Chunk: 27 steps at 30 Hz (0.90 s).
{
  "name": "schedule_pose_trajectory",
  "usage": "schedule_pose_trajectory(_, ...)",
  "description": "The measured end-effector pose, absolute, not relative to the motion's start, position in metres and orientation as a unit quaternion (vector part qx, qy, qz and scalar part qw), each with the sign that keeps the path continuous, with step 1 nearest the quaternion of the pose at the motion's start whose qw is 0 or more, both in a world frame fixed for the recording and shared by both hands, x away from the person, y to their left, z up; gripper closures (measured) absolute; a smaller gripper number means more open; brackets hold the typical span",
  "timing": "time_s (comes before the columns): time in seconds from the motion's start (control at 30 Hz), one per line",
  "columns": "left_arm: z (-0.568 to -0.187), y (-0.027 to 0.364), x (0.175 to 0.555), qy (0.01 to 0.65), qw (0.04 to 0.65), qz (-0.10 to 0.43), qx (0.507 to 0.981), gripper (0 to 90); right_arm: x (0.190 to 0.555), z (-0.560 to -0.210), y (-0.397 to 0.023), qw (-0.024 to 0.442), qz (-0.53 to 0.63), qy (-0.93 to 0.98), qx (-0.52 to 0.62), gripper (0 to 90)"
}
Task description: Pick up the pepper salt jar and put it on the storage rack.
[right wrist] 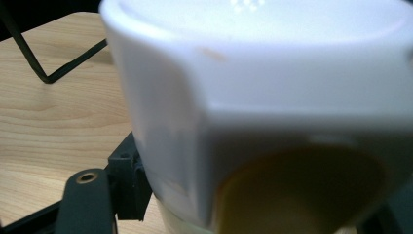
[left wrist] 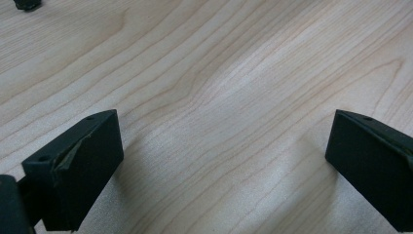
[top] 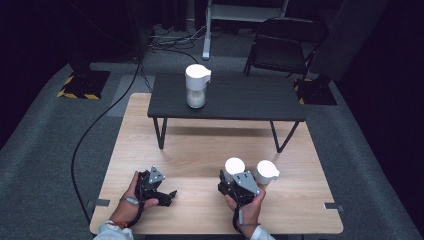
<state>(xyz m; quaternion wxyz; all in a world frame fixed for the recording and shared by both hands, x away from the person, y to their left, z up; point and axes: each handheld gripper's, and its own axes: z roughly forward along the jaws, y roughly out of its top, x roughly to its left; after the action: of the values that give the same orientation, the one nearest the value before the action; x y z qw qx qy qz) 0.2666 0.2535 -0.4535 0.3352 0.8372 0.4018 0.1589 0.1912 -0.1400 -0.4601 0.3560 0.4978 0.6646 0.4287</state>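
- Three white lidded plastic containers in play: one white jar (top: 233, 167) in front of the right claw (top: 231, 179), a second white spouted jar (top: 266, 171) just beside it to the right, and a third tall clear-bodied canister with white lid (top: 196, 85) on the small dark raised table (top: 235, 102) at the far side.
- Right claw: closed down on the near white jar (right wrist: 253, 97); in the right gripper view the jar's wall sits hard against the claw, upright, long axis vertical.
- Left claw (left wrist: 214, 165): jaws wide apart, nothing between them, just bare light wooden counter (left wrist: 204, 73). In the high view it rests on the counter at the near left (top: 159, 190), well apart from the jars.
- Key relation: the gripped jar lies directly ahead of the right hand (top: 247, 202); the right hand is far nearer than the left, so any lift looks like the right's job.
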Motion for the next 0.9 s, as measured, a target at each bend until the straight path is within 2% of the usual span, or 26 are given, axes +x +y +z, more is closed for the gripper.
schedule_pose_trajectory(0.9, -0.454, 0.254, 0.267, 0.402, 0.335, 0.159, 0.837, 0.1, 0.185, -0.415, -0.164, 0.343, 0.443, 0.676, 0.478, 30.1)
